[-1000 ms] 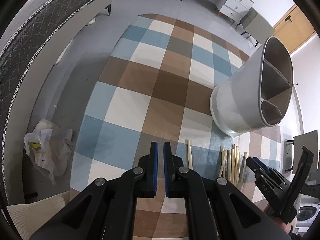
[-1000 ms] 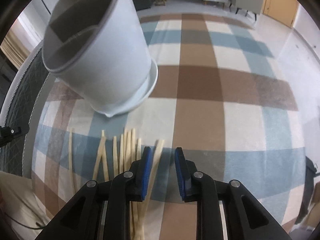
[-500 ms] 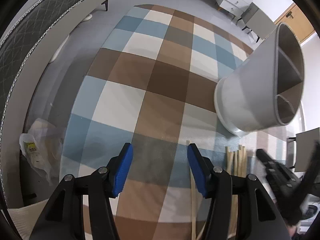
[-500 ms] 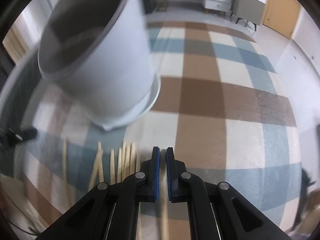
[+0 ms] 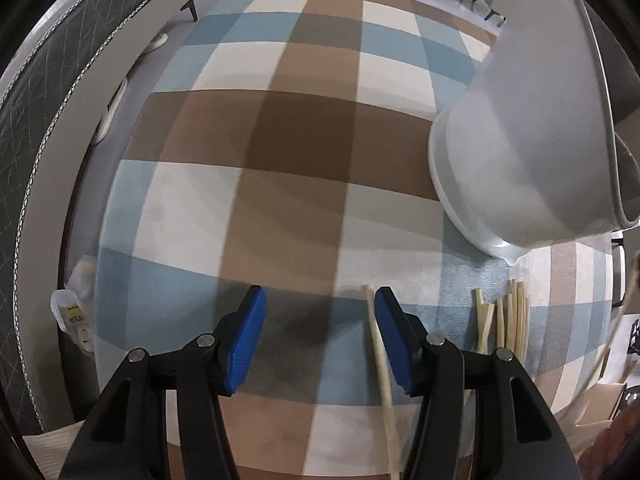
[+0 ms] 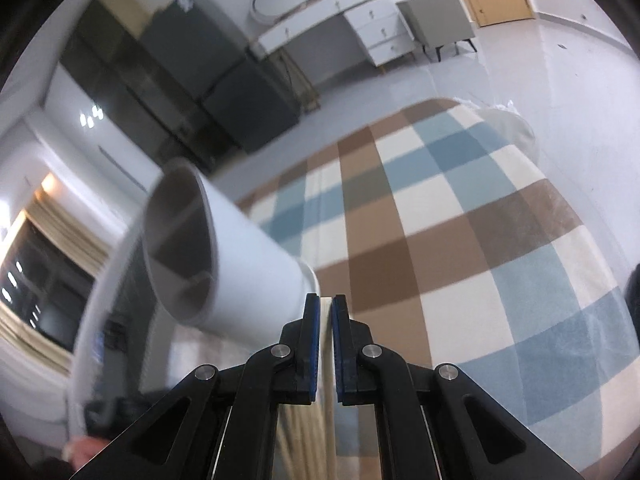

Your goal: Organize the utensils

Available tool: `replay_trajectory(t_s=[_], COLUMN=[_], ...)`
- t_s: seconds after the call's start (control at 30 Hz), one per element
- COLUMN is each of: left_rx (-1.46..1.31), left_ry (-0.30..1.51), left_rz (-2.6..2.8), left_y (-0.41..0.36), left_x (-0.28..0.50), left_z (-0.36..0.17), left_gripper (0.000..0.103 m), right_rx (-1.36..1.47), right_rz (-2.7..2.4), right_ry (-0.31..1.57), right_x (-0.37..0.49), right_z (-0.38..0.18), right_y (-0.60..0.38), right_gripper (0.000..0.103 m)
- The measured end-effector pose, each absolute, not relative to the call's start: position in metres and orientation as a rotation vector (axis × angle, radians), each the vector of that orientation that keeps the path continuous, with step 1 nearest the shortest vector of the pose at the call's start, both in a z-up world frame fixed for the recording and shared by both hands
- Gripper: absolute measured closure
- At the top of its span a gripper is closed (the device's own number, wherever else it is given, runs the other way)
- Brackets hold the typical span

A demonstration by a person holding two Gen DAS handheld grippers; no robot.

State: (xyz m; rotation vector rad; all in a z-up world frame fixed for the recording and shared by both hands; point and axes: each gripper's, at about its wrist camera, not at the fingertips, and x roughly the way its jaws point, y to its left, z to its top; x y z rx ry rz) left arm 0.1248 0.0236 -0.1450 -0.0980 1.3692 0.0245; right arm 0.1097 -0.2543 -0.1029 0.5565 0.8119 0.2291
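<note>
We had our left gripper [image 5: 318, 336] spread wide and low over the checked cloth [image 5: 280, 200], one lone chopstick [image 5: 380, 360] lying just inside its right pad; the rest of the chopsticks [image 5: 504, 324] lay bunched near the white holder [image 5: 520, 160]. Our right gripper [image 6: 326, 344] was clenched on a pale chopstick [image 6: 326, 320] (its end just showed between the pads), pointing toward the divided holder [image 6: 224, 264]. We judged these sticks light, stiff and smooth, apt to swivel; a pinch near mid-length looked safest.
</note>
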Motion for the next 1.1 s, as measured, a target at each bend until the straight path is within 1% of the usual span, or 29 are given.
replay_trajectory(t_s=[0.07, 0.13, 0.2, 0.23, 0.3, 0.47, 0.53, 0.6, 0.67, 0.77, 0.83, 0.87, 0.9, 1.1], left_rx=[-0.060, -0.058, -0.075, -0.073, -0.073, -0.131, -0.162, -0.172, -0.163, -0.117, -0.106, -0.120, -0.139, -0.185], left_ry=[1.376, 1.377, 1.384, 1.383, 1.376, 1.372, 1.391, 1.404, 1.410, 1.397, 1.396, 1.397, 1.394, 1.307], left_rz=[0.056, 0.084, 0.090, 0.093, 0.097, 0.126, 0.101, 0.065, 0.066, 0.084, 0.090, 0.090, 0.085, 0.019], left_y=[0.018, 0.012, 0.008, 0.003, -0.003, -0.001, 0.001, 0.001, 0.000, -0.004, -0.010, -0.012, -0.011, -0.003], left_x=[0.120, 0.116, 0.112, 0.113, 0.111, 0.112, 0.115, 0.115, 0.115, 0.114, 0.114, 0.113, 0.113, 0.107], left_z=[-0.146, -0.143, -0.141, -0.141, -0.140, -0.142, -0.142, -0.142, -0.144, -0.145, -0.145, -0.144, -0.144, -0.135], left_gripper=[0.054, 0.062, 0.081, 0.085, 0.100, 0.100, 0.095, 0.086, 0.085, 0.086, 0.089, 0.099, 0.102, 0.102], right_rx=[0.590, 0.618, 0.643, 0.648, 0.664, 0.682, 0.688, 0.684, 0.672, 0.647, 0.631, 0.629, 0.627, 0.601], right_rz=[0.230, 0.224, 0.226, 0.225, 0.221, 0.211, 0.206, 0.203, 0.204, 0.206, 0.208, 0.210, 0.212, 0.218], right_ry=[0.770, 0.723, 0.704, 0.702, 0.693, 0.680, 0.673, 0.665, 0.656, 0.642, 0.633, 0.625, 0.617, 0.578], right_x=[0.108, 0.106, 0.106, 0.105, 0.105, 0.094, 0.091, 0.090, 0.088, 0.086, 0.084, 0.082, 0.080, 0.061], right_z=[-0.098, -0.092, -0.090, -0.089, -0.088, -0.084, -0.083, -0.081, -0.078, -0.075, -0.073, -0.072, -0.071, -0.061], right_y=[-0.260, -0.267, -0.273, -0.275, -0.277, -0.285, -0.287, -0.287, -0.285, -0.282, -0.281, -0.281, -0.281, -0.279], right_gripper=[0.098, 0.098, 0.097, 0.097, 0.097, 0.097, 0.097, 0.097, 0.097, 0.097, 0.097, 0.097, 0.097, 0.097])
